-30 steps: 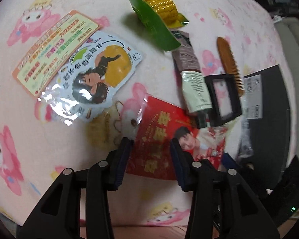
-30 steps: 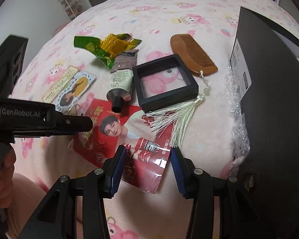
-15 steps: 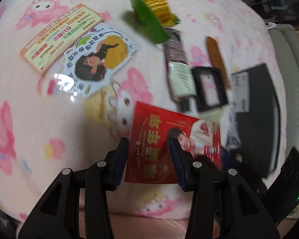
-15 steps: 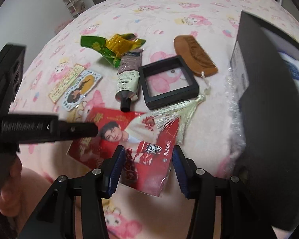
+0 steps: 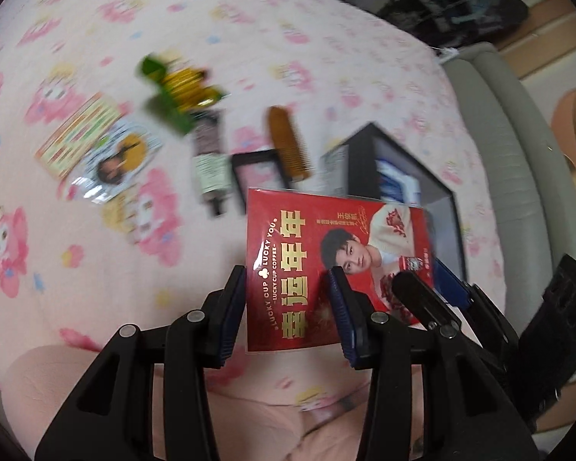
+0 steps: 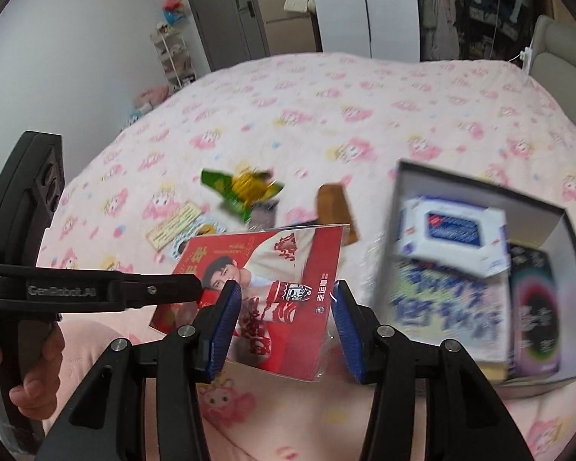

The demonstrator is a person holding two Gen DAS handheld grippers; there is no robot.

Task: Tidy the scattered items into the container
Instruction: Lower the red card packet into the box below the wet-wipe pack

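Fingers (image 5: 230,307) of left gripper (image 5: 288,307) and right gripper (image 6: 284,307) straddle the red card (image 5: 326,253), raised above the bed's (image 5: 96,249) near edge; we cannot tell whether either is clamped on it. We judge this the transfer step: next, release over the box (image 6: 480,186).

Bedspread (image 6: 364,107), holding all items.
Box (image 6: 572,230), at the right, open; inside it a wipes pack (image 6: 453,230) on top of a flat packet (image 6: 445,307), with another packet (image 6: 533,307) to their right.
Card (image 6: 272,299), raised above the bedspread, left of the box, between the right gripper (image 6: 284,322) and the left gripper (image 5: 288,307).
Comb (image 5: 288,142), behind the card.
Frame (image 5: 257,173), left of the comb.
Tube (image 5: 209,161), left of the frame.
Wrapper (image 5: 176,92), behind the tube.
Two stickers (image 5: 96,146), overlapping, furthest left.
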